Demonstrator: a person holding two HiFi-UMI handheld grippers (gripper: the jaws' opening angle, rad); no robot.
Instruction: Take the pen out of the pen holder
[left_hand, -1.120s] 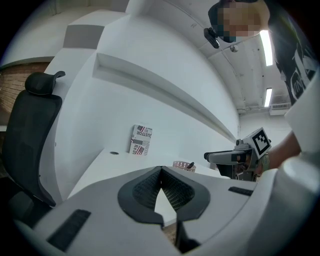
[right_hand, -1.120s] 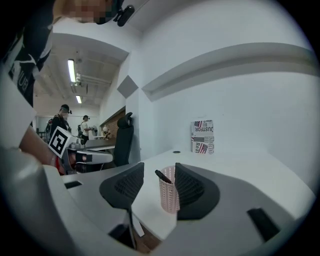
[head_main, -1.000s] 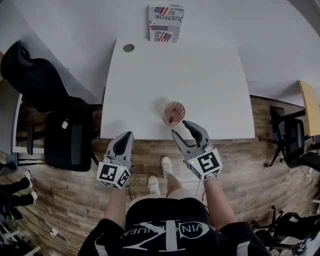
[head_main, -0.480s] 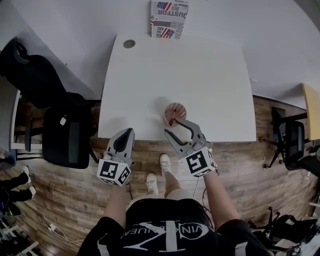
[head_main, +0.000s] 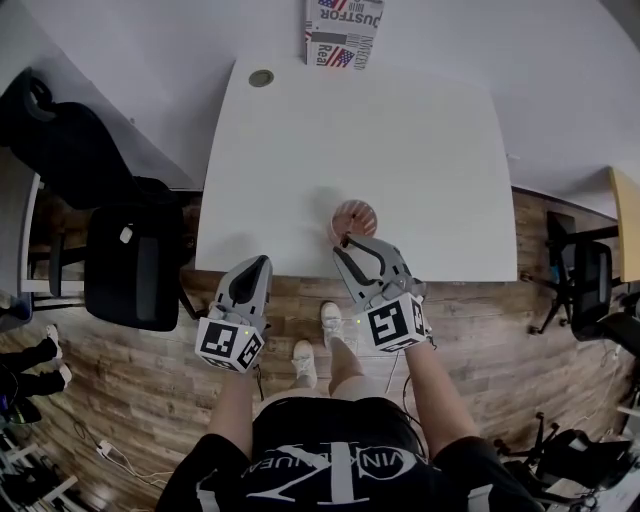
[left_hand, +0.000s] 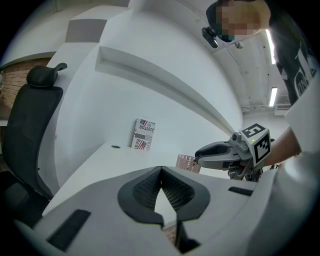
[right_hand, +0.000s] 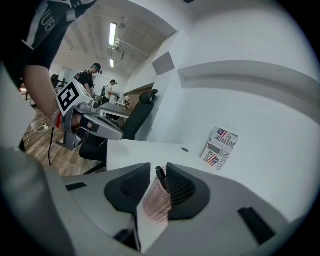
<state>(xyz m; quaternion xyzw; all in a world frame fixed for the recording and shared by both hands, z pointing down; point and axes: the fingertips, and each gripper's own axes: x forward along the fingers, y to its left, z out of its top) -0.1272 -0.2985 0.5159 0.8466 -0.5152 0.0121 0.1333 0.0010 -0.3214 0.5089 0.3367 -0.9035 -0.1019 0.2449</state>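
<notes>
From the head view, the pink mesh pen holder (head_main: 352, 216) stands on the white table (head_main: 400, 130), close to the edge nearest you. The dark pen (head_main: 345, 240) leans out of the holder's near rim. Your right gripper (head_main: 358, 244) sits just on your side of the holder with its tips at that pen top. Your left gripper (head_main: 252, 268) hangs off to the left of the holder, beyond the table edge. The flag-printed box (head_main: 343, 30) stands far behind the holder, against the wall.

In the left gripper view, your left gripper (left_hand: 160, 173) has its tips pressed together with nothing in them. The holder (left_hand: 187, 162) shows to its right, with the right gripper (left_hand: 198, 155) reaching over it.

In the right gripper view, your right gripper (right_hand: 159, 172) is closing. Its jaws are already narrow, and the pen's black top (right_hand: 161, 175) stands between the pads, rising from the holder (right_hand: 156, 204) below. A slit of gap shows on the left side, so the pen is not clamped yet.

The pen looks light, stiff and smooth, so it will likely slip or swivel if pinched at the very tip. Take it lower on the exposed barrel, squarely across the pads. The holder looks light too, so draw the pen out along its lean or the holder may tip.
</notes>
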